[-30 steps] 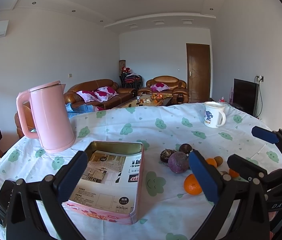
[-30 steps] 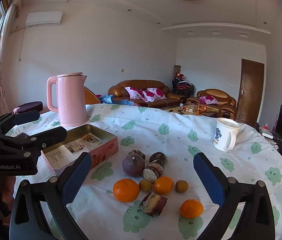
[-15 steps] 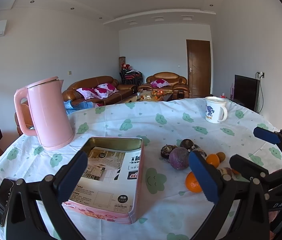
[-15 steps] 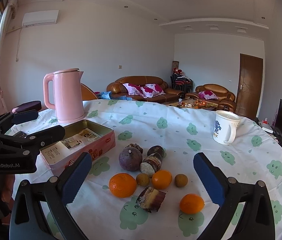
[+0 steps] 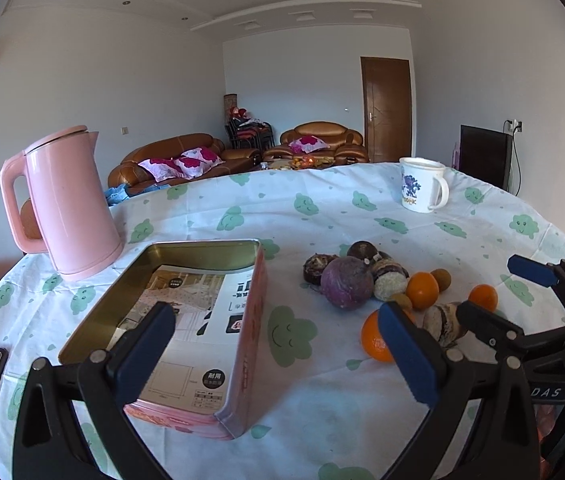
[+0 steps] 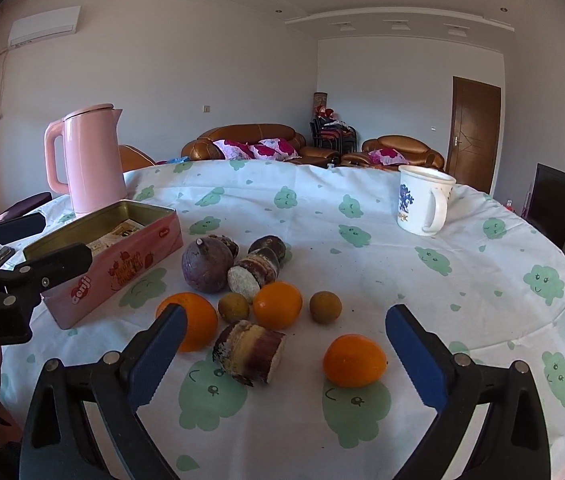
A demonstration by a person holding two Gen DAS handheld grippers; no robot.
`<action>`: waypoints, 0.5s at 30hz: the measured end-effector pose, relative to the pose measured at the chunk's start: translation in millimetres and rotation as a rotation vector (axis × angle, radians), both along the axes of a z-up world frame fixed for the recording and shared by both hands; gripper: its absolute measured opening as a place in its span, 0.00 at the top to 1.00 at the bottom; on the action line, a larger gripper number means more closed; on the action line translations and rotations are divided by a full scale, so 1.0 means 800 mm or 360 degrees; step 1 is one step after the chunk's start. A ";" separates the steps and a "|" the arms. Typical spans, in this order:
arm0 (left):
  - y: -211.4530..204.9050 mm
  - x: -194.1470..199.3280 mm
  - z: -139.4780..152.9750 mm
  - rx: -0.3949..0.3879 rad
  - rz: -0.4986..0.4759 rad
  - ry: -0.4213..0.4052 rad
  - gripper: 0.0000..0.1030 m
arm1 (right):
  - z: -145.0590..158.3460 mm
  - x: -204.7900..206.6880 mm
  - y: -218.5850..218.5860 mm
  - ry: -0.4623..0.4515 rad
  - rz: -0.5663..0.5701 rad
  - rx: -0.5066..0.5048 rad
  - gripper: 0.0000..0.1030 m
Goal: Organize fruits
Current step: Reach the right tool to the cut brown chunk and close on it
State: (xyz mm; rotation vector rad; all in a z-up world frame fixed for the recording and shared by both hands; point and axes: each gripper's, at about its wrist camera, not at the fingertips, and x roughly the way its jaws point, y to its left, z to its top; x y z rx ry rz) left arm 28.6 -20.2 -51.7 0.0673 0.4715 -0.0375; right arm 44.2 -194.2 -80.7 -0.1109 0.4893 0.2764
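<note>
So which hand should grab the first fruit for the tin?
Right, probably. The right tool is open with the fruit directly ahead, the cut purple piece nearest. The left tool faces the pink tin instead.

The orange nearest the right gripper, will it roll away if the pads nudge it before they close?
Probably: the orange looks round and lies free on the flat tablecloth. Its skin looks firm, so it should take a moderate squeeze. The open right gripper seems wide enough to straddle it.
</note>
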 end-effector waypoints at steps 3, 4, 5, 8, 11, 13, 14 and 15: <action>-0.003 0.003 -0.004 -0.0003 -0.0019 0.0011 0.00 | -0.013 0.007 0.004 0.0079 0.0025 0.0000 0.21; -0.004 0.003 -0.005 0.0000 -0.0022 0.0014 0.00 | -0.015 0.009 0.005 0.0095 0.0031 -0.0005 0.26; -0.005 0.004 -0.006 0.0001 -0.0024 0.0016 0.00 | -0.014 0.009 0.007 0.0086 0.0036 -0.0018 0.26; -0.004 0.006 -0.009 -0.0009 -0.0028 0.0031 0.00 | -0.016 0.011 0.013 0.0097 0.0034 -0.0064 0.29; -0.007 0.006 -0.009 -0.0004 -0.0044 0.0030 0.00 | -0.018 0.015 0.019 0.0100 0.0055 -0.0106 0.30; -0.009 0.007 -0.011 0.0001 -0.0057 0.0035 0.00 | -0.018 0.015 0.022 0.0096 0.0064 -0.0119 0.34; -0.010 0.007 -0.012 0.0001 -0.0062 0.0039 0.00 | -0.019 0.013 0.023 0.0078 0.0070 -0.0126 0.37; -0.011 0.007 -0.012 0.0003 -0.0064 0.0041 0.00 | -0.019 0.011 0.025 0.0058 0.0077 -0.0135 0.39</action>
